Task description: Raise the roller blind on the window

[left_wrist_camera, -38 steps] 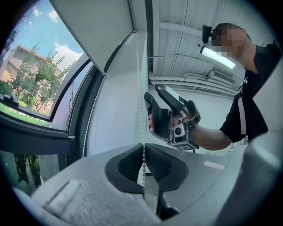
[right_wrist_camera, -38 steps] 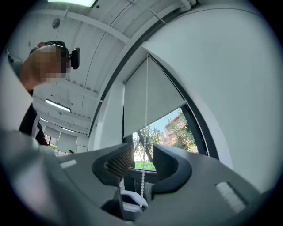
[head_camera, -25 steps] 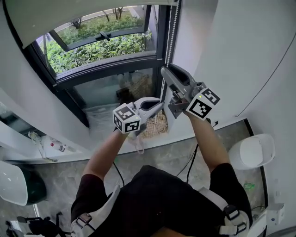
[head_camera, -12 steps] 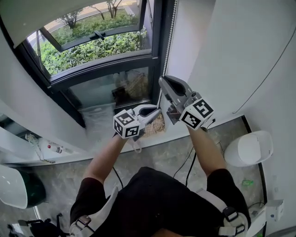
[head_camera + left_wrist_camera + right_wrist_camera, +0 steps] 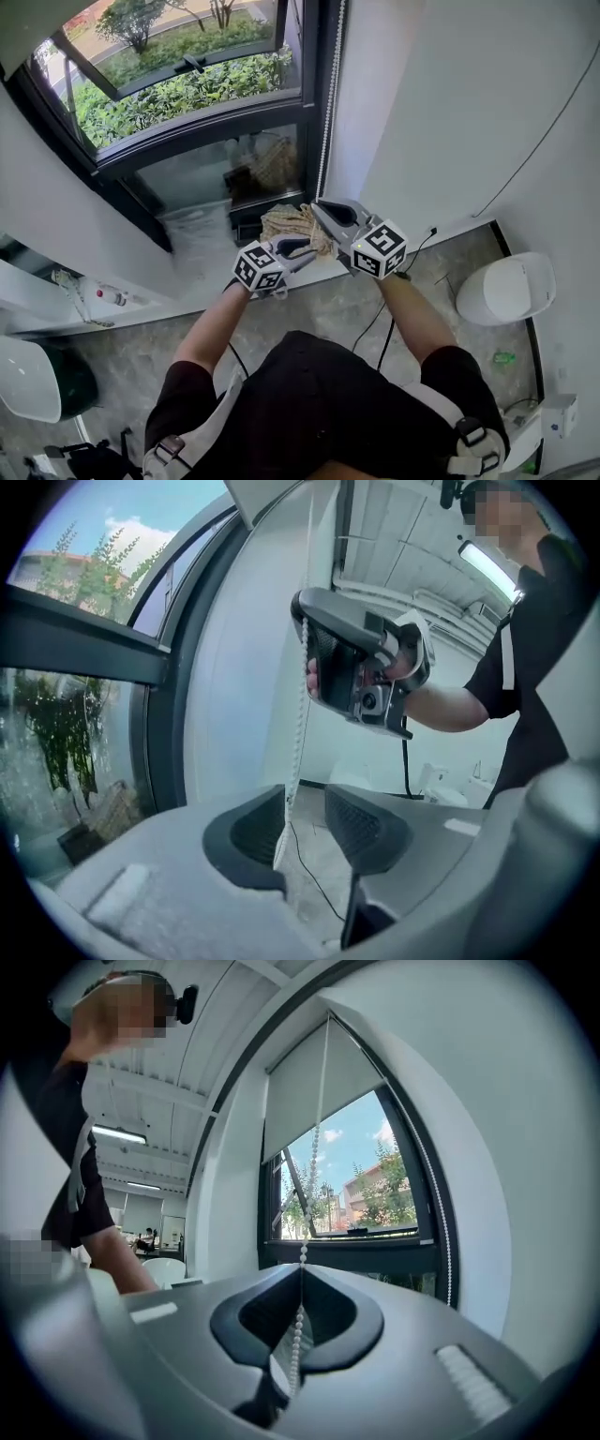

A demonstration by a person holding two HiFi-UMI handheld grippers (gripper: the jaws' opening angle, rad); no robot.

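- Window (image 5: 187,94): dark-framed, at the left of the head view, with greenery outside the glass.
- Roller blind (image 5: 319,1082): pale. In the right gripper view it covers only the upper part of the pane, and its hem hangs well above the sill.
- Left gripper (image 5: 305,248): held low in front of the sill. Its jaws are spread and have just been opening. The bead chain (image 5: 329,94) runs between the pads, close against one of them and not squeezed.
- Bead chain: white, hanging down the window's right edge to both grippers.
- Right gripper (image 5: 321,206): just beside the left gripper and slightly higher. Its jaws are pressed together, with the tips pinching the bead chain.
- White bin (image 5: 506,291): on the floor at the far right.
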